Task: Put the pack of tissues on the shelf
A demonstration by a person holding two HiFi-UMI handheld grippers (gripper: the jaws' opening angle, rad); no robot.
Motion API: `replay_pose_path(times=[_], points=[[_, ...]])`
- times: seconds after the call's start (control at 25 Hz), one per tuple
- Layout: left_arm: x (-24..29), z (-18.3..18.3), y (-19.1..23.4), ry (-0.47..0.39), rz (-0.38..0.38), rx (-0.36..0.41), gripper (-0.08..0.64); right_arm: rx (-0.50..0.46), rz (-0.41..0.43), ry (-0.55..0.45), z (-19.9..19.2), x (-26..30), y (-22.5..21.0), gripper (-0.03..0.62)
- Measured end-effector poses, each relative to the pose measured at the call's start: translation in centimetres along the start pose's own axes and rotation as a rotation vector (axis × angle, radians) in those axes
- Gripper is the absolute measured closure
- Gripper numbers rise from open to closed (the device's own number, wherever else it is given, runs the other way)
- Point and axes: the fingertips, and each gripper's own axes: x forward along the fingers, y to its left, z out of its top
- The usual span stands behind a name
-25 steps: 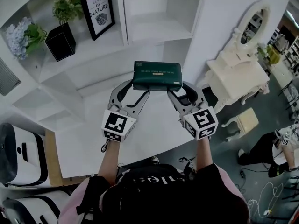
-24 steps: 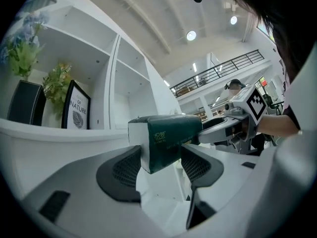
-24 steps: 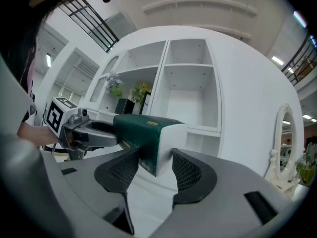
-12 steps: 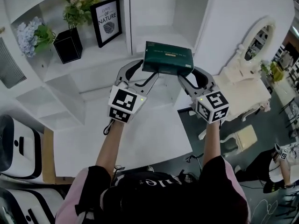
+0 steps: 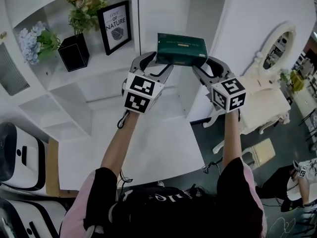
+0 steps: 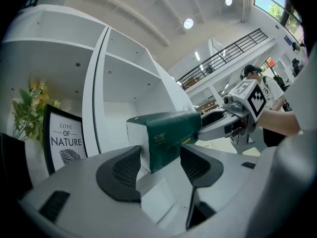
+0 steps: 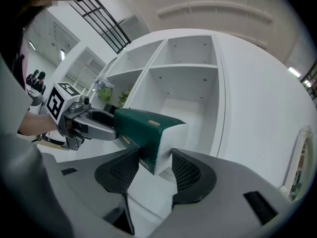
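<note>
The dark green rectangular pack of tissues (image 5: 181, 49), white at both short ends with small gold print along its side, hangs level in the air in front of an open compartment of the tall white shelf unit (image 5: 171, 9). The left tool (image 5: 158, 66) is closed narrowly on the pack's left end. The right tool (image 5: 202, 67) clamps the right end the same way, ribbed black pads pressed against its faces.
</note>
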Motion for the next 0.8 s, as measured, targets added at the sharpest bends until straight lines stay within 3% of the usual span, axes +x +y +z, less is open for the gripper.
replay_pose_path(times=[0.28,0.48,0.68,0.8], points=[[1.9,-0.6,1.4,0.044,0.043,-0.045,0.308,0.070,0.017,-0.010,-0.3,1.9,-1.7,0.360],[2.7,-0.7,0.7,0.058,0.042,-0.049,0.308,0.251,-0.010,-0.131,0.8,2.2,-3.3,0.370],[3.7,-1.4,0.8,0.074,0.056,-0.066,0.308,0.221,-0.068,-0.063,-0.4,3.4,-3.9,0.373],[4.3,-2.1,0.6,0.097,0.076,-0.052,0.308,0.253,-0.119,-0.045,-1.0,3.8,-4.5,0.379]])
